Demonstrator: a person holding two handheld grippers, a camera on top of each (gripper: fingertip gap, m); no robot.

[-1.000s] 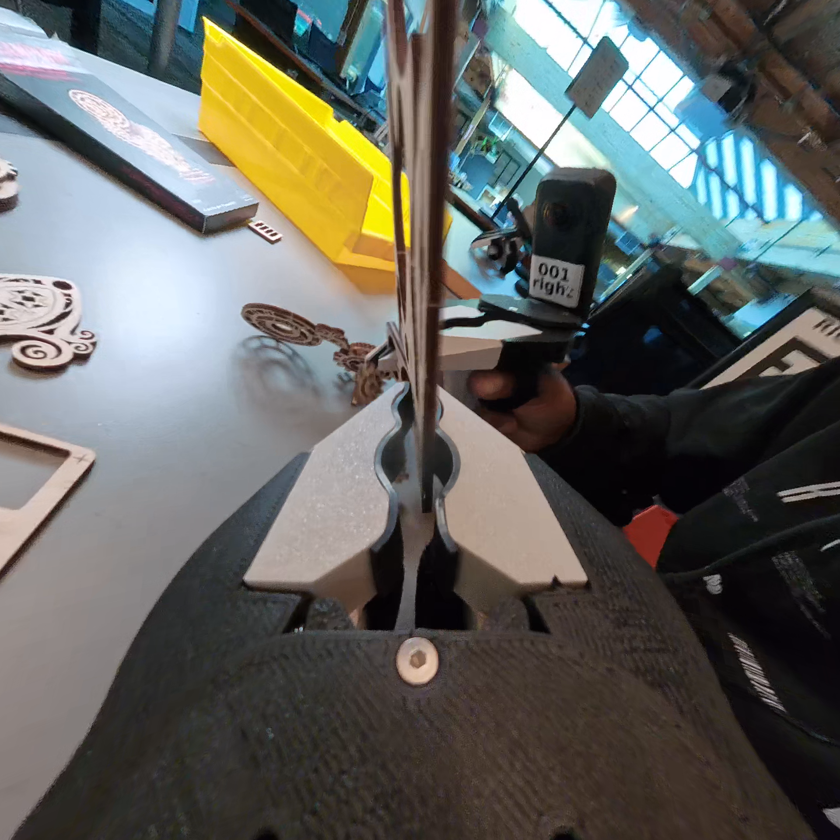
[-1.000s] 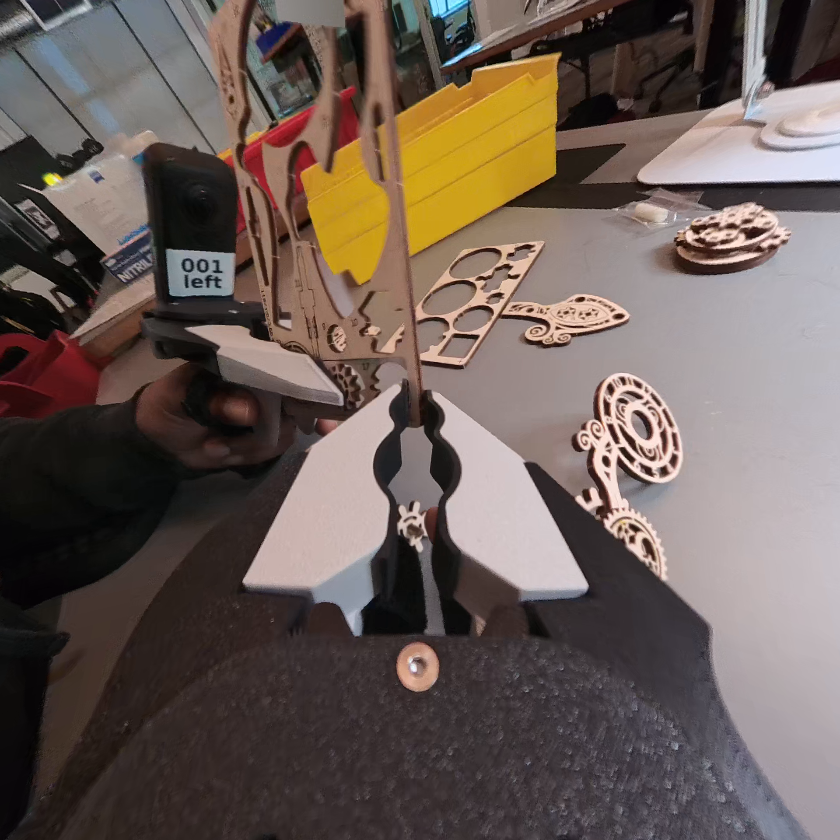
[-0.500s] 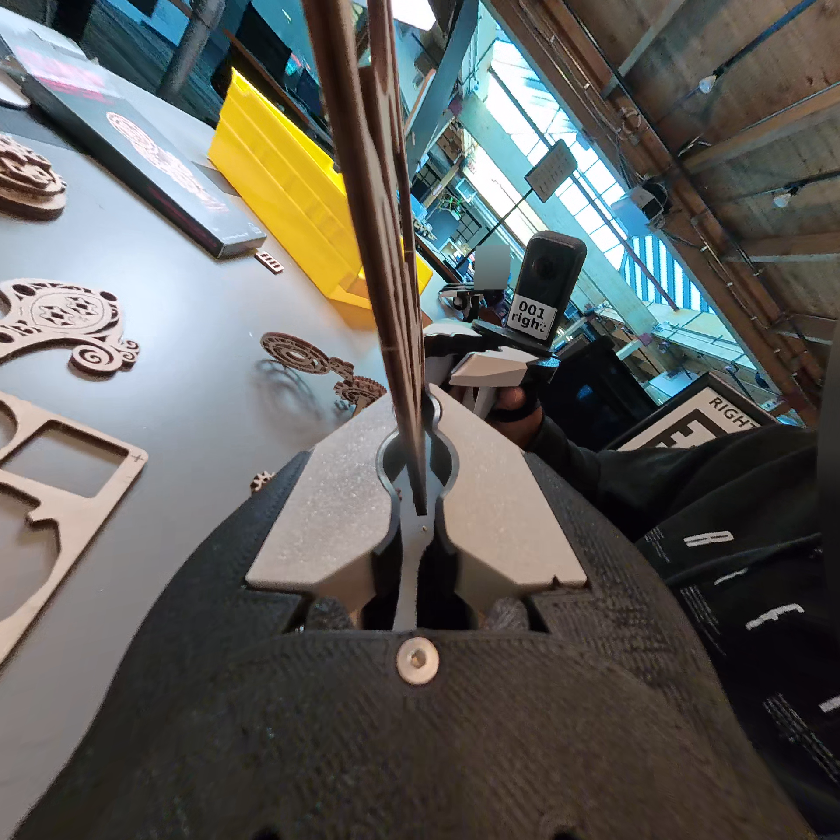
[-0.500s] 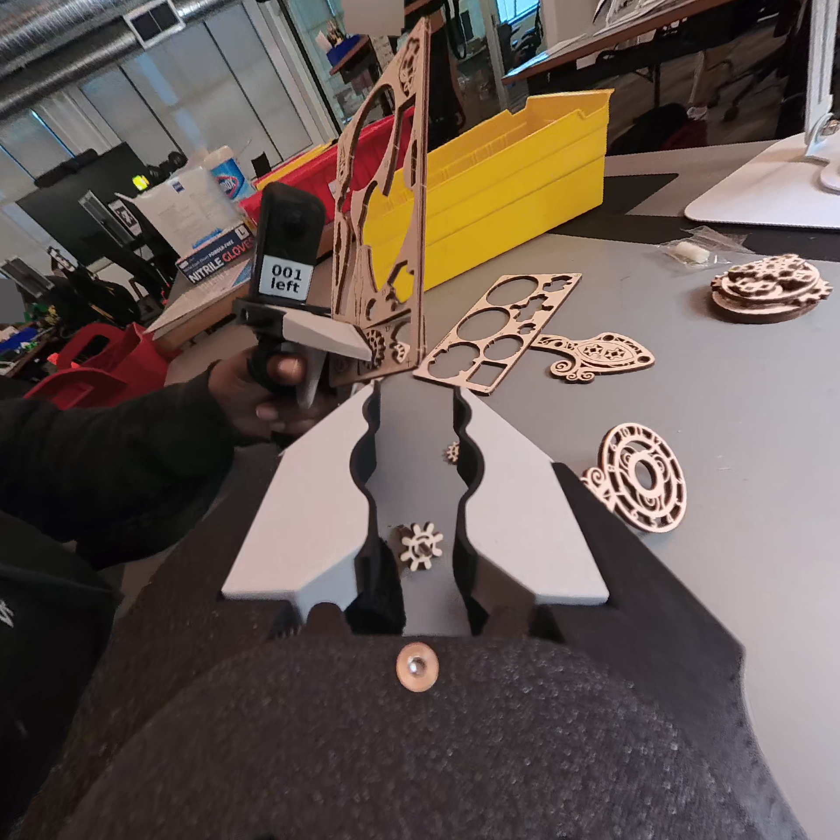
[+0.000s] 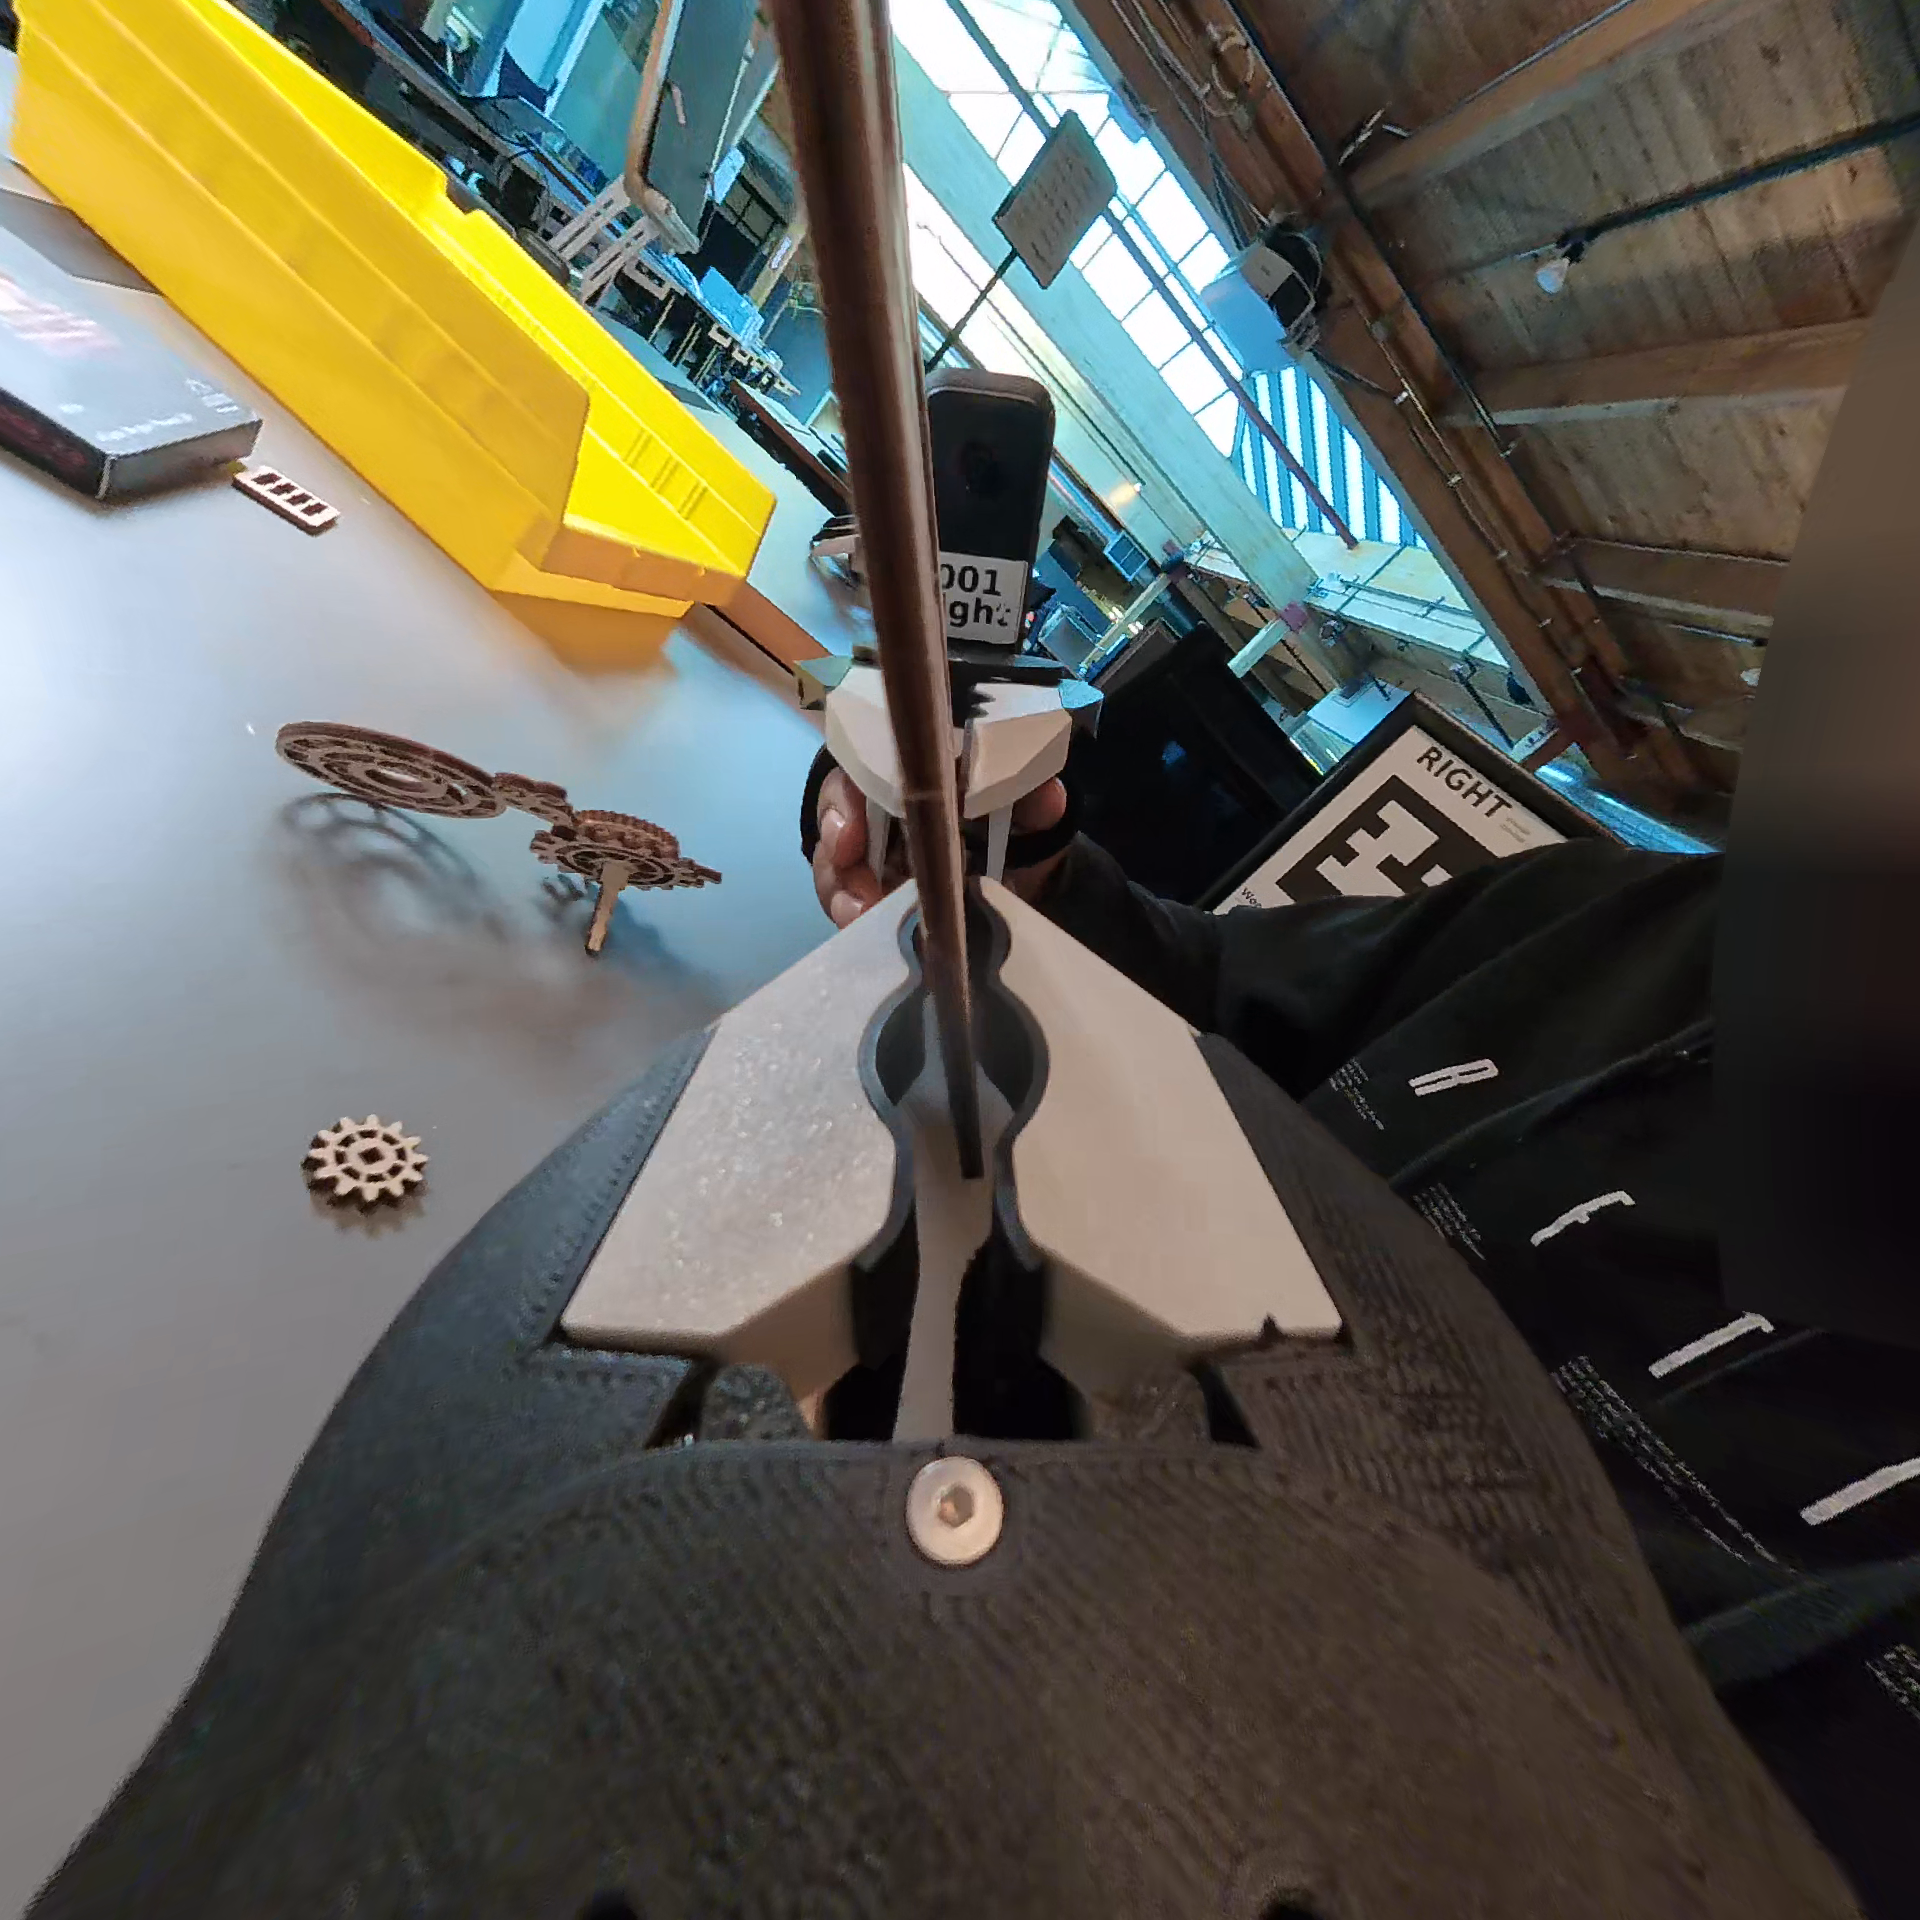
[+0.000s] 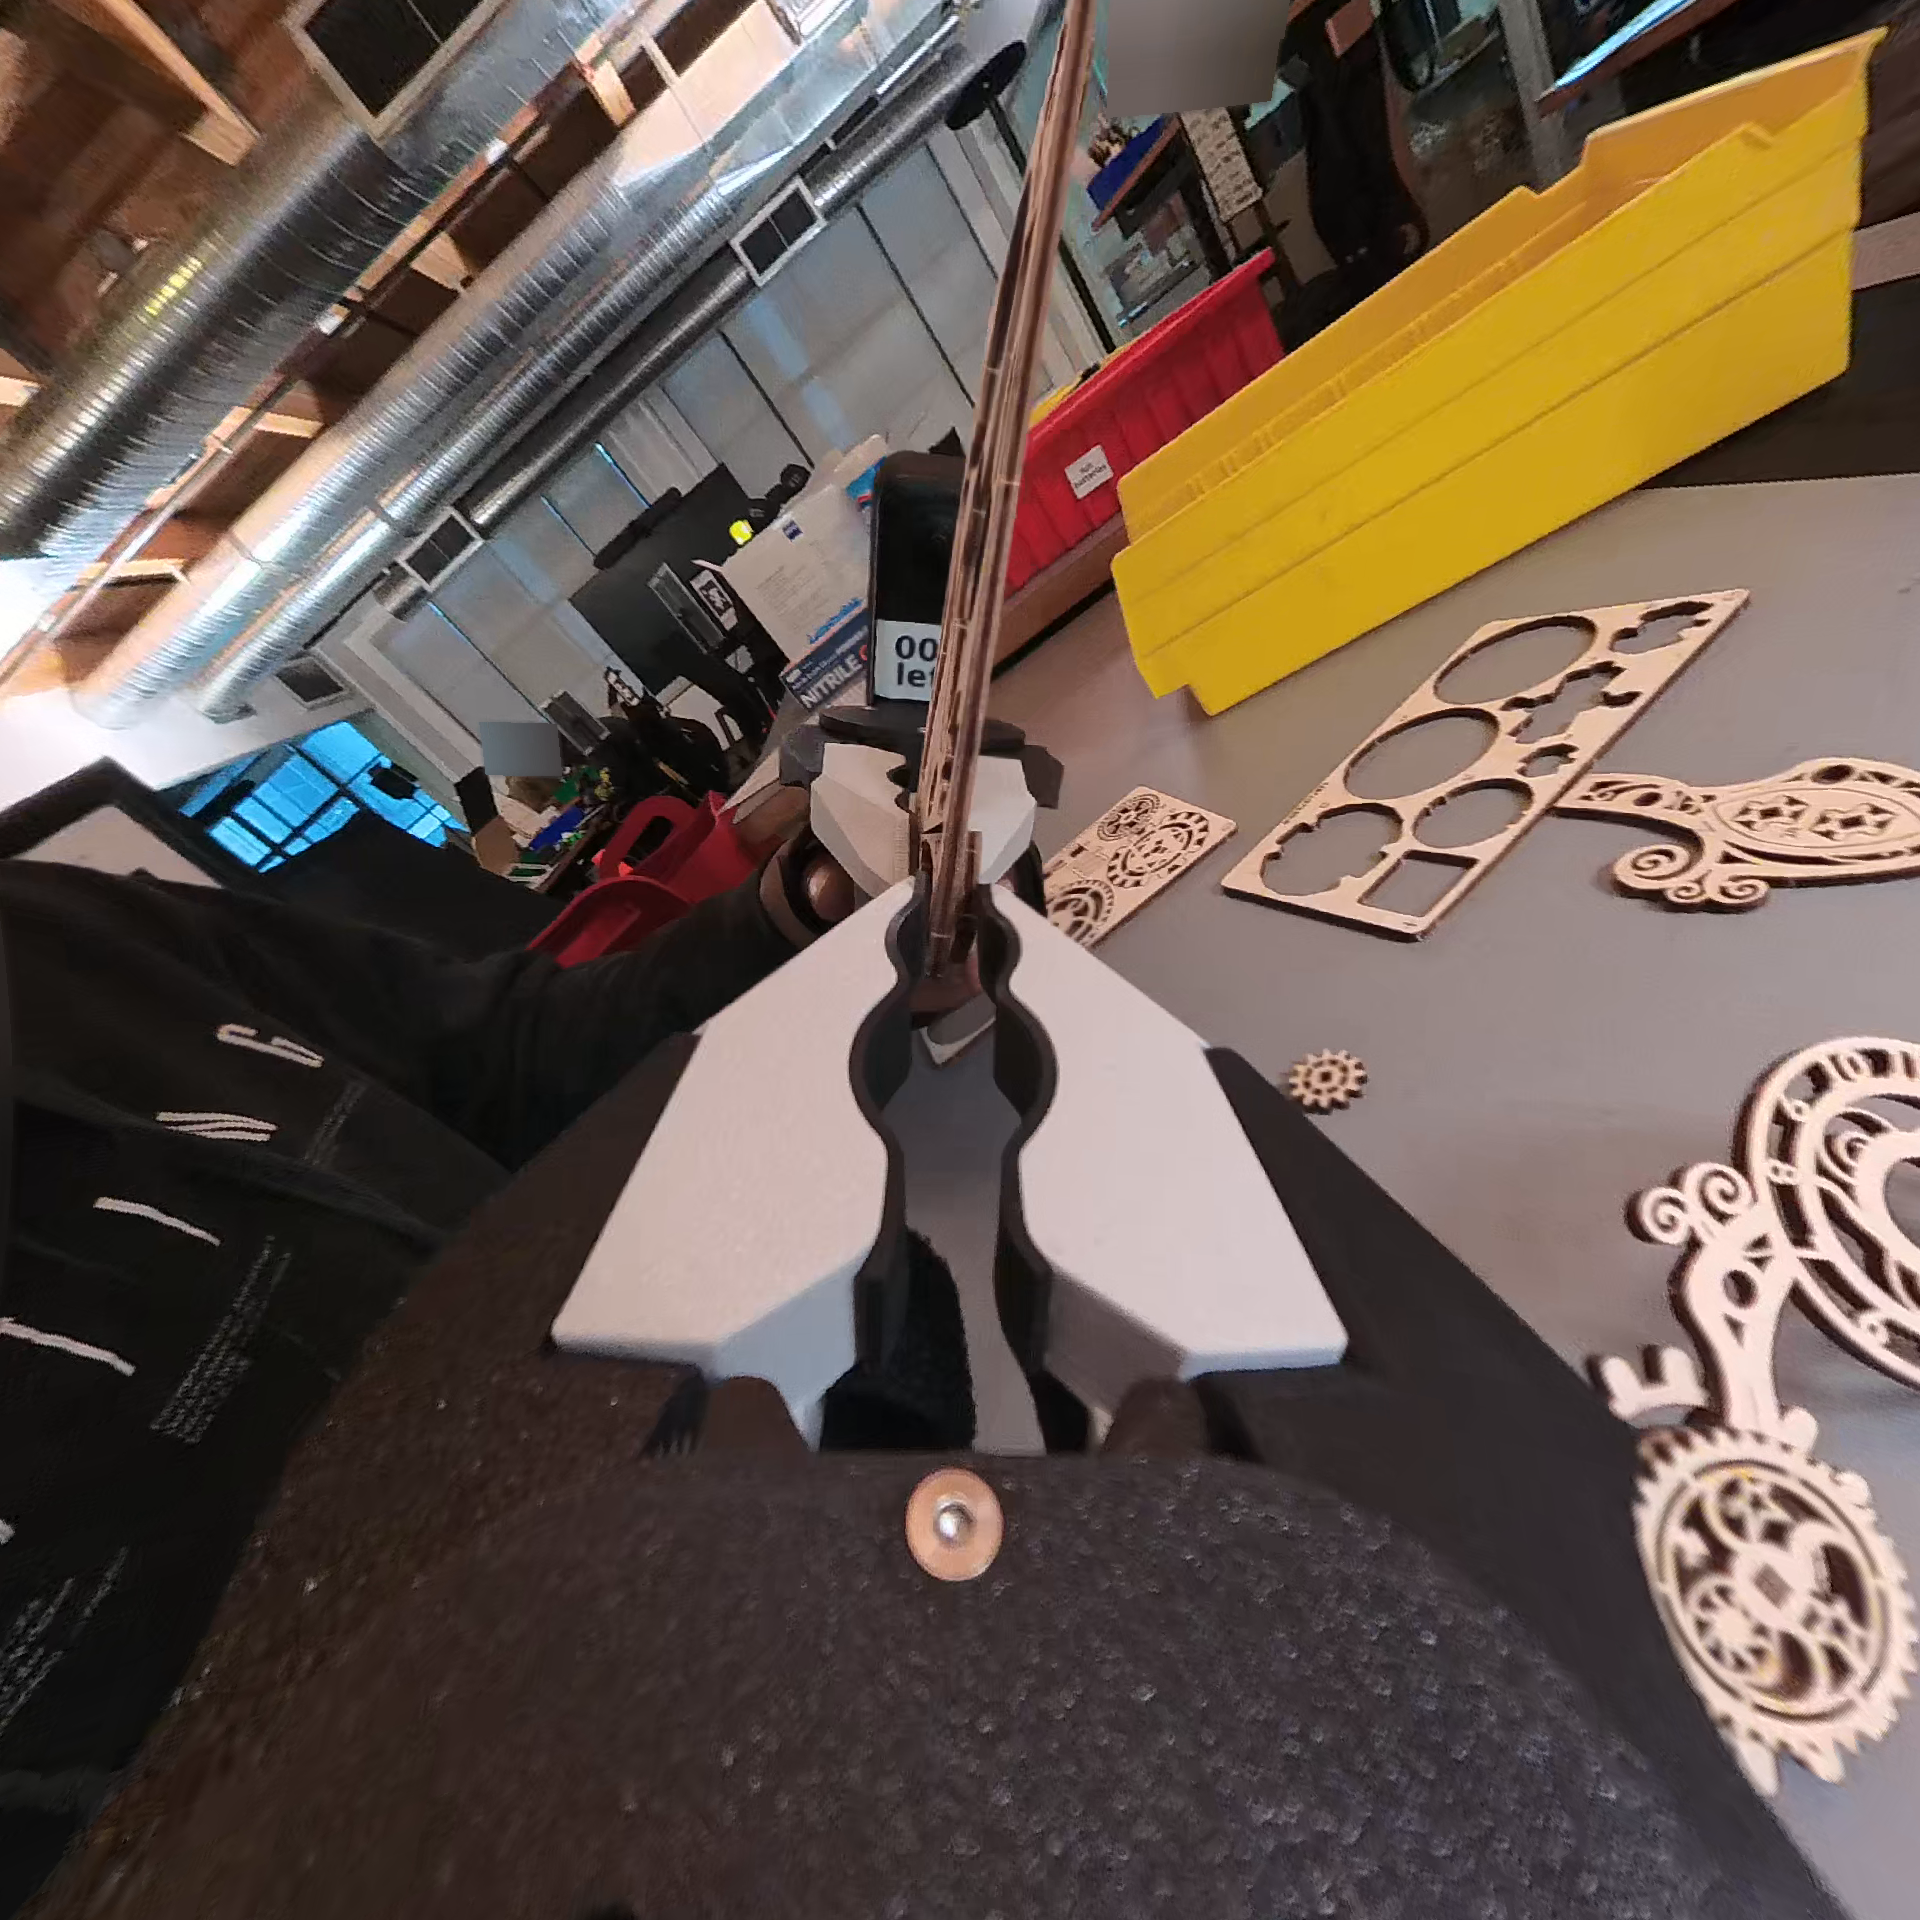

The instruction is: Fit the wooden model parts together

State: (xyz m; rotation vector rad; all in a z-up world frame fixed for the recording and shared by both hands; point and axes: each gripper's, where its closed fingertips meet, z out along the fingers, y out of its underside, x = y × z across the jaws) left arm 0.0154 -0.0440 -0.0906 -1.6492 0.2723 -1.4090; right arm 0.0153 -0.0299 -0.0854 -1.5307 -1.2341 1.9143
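My left gripper is shut on a thin laser-cut wooden parts sheet, which stands upright and edge-on above the grey table. My right gripper faces it from the other side and is shut on the same sheet at its lower edge, with both pads against the wood. The left wrist view shows the right gripper just behind the sheet. The right wrist view shows the left gripper beyond the sheet. A small loose wooden gear lies on the table and also shows in the right wrist view.
An ornate wheel-and-gear piece lies at the right, also in the left wrist view. An emptied sheet frame, a small parts sheet and a scrolled piece lie farther off. A yellow bin stands behind them, and a black box lies at the left. From either gripper's tips it is about 12 cm to the small loose wooden gear. Seen from the right wrist view as well.
My right gripper let go of the sheet, opened wide and drew back, then came in and shut on the sheet again. The sheet has turned edge-on to the right view. My left gripper kept its hold.
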